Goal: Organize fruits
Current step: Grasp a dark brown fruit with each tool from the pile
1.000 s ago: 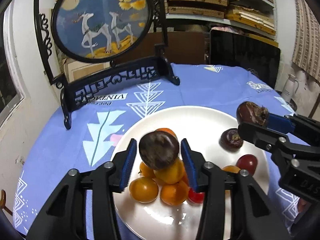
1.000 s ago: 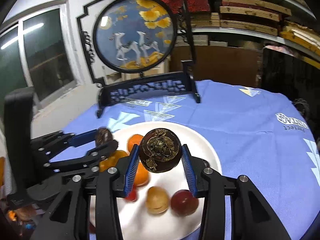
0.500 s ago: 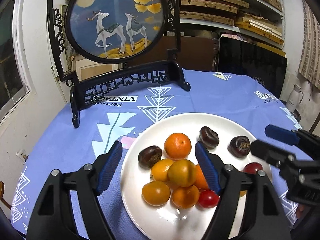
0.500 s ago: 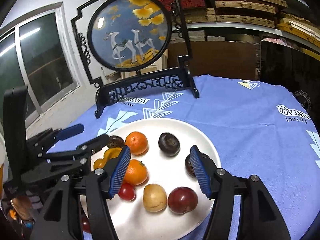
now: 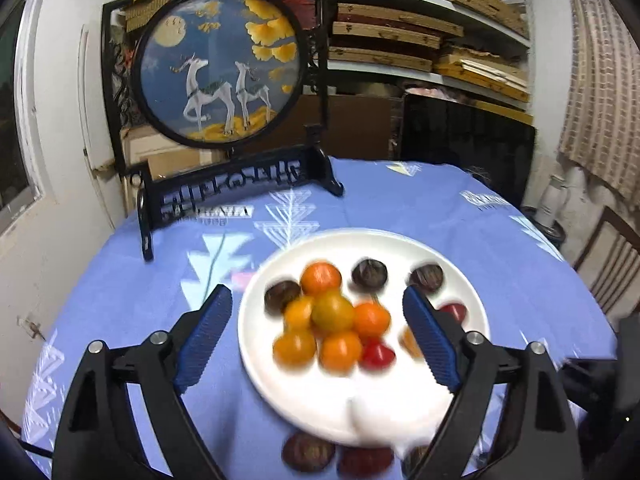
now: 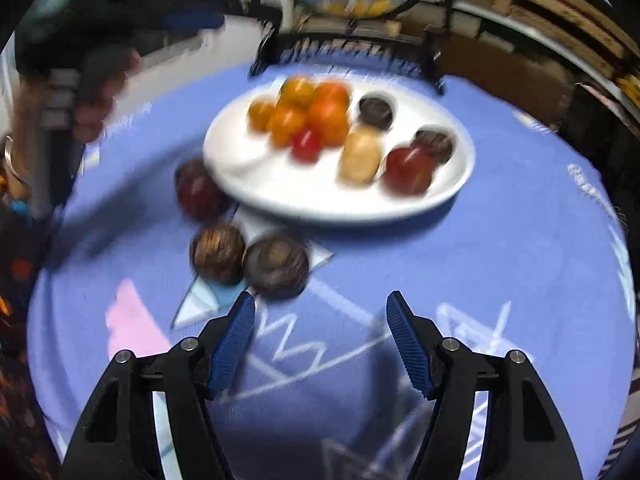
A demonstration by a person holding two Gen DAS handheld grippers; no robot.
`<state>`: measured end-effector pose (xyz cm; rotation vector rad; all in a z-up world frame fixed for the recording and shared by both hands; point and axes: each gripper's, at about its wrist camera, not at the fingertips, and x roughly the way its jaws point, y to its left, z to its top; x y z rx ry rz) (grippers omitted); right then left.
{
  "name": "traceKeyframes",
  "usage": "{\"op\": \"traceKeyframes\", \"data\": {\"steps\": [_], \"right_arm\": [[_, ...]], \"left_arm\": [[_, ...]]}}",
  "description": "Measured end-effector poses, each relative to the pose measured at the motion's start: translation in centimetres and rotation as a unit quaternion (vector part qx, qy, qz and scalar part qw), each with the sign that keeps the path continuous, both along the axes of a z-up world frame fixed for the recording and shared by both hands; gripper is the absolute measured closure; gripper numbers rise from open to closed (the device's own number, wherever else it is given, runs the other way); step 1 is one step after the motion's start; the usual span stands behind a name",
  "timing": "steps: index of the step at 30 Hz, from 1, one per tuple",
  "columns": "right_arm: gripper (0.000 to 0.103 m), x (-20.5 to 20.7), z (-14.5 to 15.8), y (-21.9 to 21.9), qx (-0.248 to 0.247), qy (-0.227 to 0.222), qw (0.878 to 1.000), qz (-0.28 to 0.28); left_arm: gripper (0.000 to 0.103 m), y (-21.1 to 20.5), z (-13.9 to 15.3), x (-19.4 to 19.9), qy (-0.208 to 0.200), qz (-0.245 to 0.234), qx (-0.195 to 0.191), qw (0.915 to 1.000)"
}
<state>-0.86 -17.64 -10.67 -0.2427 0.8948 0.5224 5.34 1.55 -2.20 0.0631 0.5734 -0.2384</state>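
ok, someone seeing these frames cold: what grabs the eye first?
Probably the white plate mid-table on the blue cloth, with a tight cluster of orange fruits on its left side and dark ones along its far rim. Behind it stands a round deer painting in a black stand. In the right wrist view, three dark fruits still lie on the cloth just off the plate's near-left edge.

a round table in a blue patterned cloth (image 6: 500, 248) bears a white plate (image 6: 304, 196), three dark fruits (image 6: 276, 266) just beside it, and a framed deer screen (image 5: 224, 72).

Deer screen (image 5: 219, 68) (round, framed) before shelves (image 5: 420, 28).
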Motion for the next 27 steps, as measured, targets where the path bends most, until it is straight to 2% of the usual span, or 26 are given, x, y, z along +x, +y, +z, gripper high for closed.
{"op": "traceKeyframes", "data": {"steps": [3,4,5,6,11,15,17,19,20,23,25,27], "right_arm": [[0.037,0.6,-0.7,1.3,-0.003,0.004,1.000,0.024],[0.040,1.0,-0.8,1.8,-0.003,0.003,0.999,0.032],[0.048,1.3,-0.8,2.2,-0.001,0.001,0.999,0.037],[0.063,1.7,-0.7,2.5,0.004,0.003,0.999,0.045],[0.063,0.7,0.1,1.9,-0.002,0.001,0.999,0.052],[0.063,-0.9,0.9,-1.6,0.022,-0.006,1.000,0.011],[0.063,-1.4,1.2,-3.3,0.031,-0.008,0.999,-0.012],[0.063,-1.9,1.1,-4.2,0.038,-0.006,0.999,-0.018],[0.063,-2.1,1.1,-4.3,0.041,-0.005,0.999,-0.018],[0.063,-2.5,1.0,-4.5,0.050,-0.007,0.999,-0.014],[0.063,-2.7,0.9,-4.4,0.056,-0.007,0.998,-0.012],[0.062,-2.6,0.9,-4.4,0.059,-0.007,0.998,-0.010]], "left_arm": [[0.018,1.4,-1.2,-2.6,0.030,-0.023,0.001,0.9993],[0.018,1.6,-1.5,-3.4,0.038,-0.029,0.008,0.9988],[0.018,1.8,-1.7,-4.1,0.043,-0.032,0.015,0.9985],[0.018,1.9,-1.9,-5.0,0.046,-0.038,0.023,0.9979],[0.018,0.0,-3.3,-8.8,0.071,-0.104,0.046,0.9909],[0.020,-4.1,-6.2,-10.6,0.117,-0.147,0.069,0.9798],[0.030,-5.8,-7.6,-10.3,0.129,-0.133,0.087,0.9788],[0.035,-6.7,-8.7,-9.5,0.144,-0.111,0.092,0.9790],[0.040,-7.0,-9.1,-8.9,0.153,-0.099,0.091,0.9790],[0.043,-7.5,-9.8,-6.6,0.173,-0.049,0.074,0.9809],[0.048,-7.7,-9.9,-5.6,0.184,-0.041,0.064,0.9799],[0.058,-8.0,-10.0,-5.5,0.183,-0.035,0.074,0.9797]]}}
